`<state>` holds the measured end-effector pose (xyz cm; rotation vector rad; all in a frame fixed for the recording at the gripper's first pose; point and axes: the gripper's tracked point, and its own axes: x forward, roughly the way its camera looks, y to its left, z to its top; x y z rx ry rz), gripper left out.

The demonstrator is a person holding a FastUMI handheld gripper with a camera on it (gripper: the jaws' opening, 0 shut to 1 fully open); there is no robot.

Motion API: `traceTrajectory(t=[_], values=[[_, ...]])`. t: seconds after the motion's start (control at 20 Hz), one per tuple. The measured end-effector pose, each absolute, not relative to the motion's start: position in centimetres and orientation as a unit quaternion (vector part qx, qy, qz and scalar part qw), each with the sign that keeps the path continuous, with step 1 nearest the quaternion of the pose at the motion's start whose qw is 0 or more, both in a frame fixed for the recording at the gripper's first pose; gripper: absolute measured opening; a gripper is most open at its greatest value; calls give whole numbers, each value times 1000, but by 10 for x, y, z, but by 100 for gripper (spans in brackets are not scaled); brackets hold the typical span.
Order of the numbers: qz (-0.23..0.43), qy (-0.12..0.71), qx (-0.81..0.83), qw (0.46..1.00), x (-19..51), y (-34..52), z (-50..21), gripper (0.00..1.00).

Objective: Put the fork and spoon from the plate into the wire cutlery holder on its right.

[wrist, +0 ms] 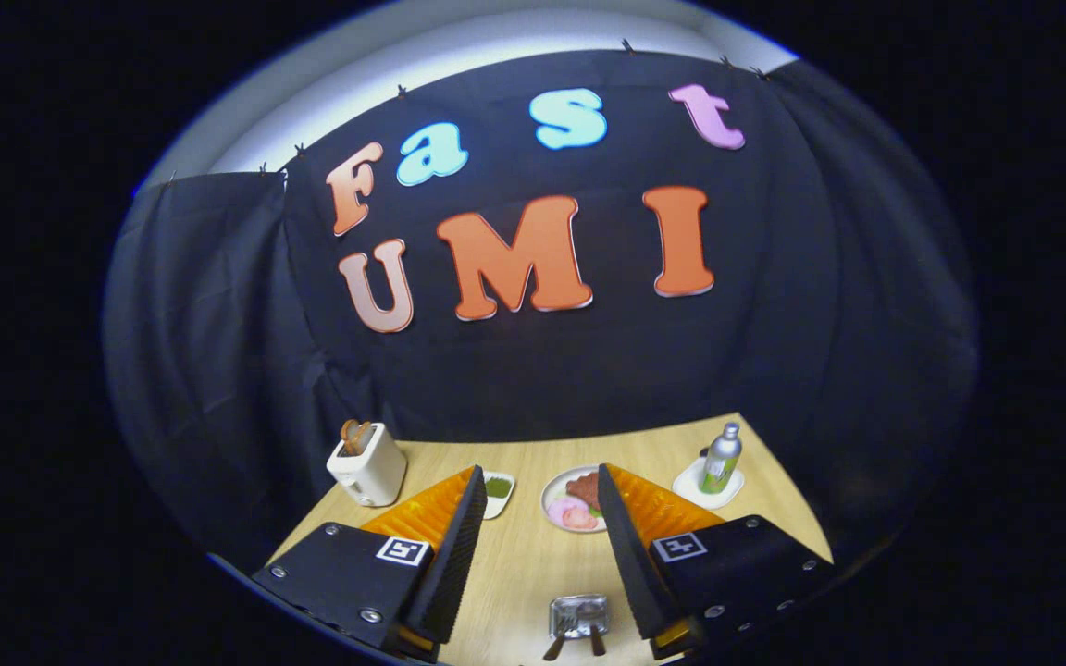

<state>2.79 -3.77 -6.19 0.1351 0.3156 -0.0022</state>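
Observation:
My gripper (539, 472) is open, its two orange-backed fingers (454, 536) spread wide above a light wooden table (524, 564). Low between the fingers, close to their base, sits a small shiny metal holder (577, 615). Two dark handles (576, 643) stick out of it toward me; I cannot tell which is the fork and which the spoon. Beyond the right fingertip lies a round white plate (559, 490) with meat and pink food on it. Nothing is between the finger pads.
A white toaster (368, 467) with bread in its slot stands at the far left. A small white dish (498, 492) with something green lies behind the left finger. A green and silver bottle (721, 458) stands on a white coaster (690, 486) at the far right.

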Motion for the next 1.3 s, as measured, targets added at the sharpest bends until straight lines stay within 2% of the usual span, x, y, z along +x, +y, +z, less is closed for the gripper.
traceTrajectory(t=[0.15,0.7,1.3], values=[[-17,112,40,993,26,-45,-47,78],[-18,12,-14,1000,17,-36,-11,86],[-33,24,-26,999,5,-43,-14,87]])
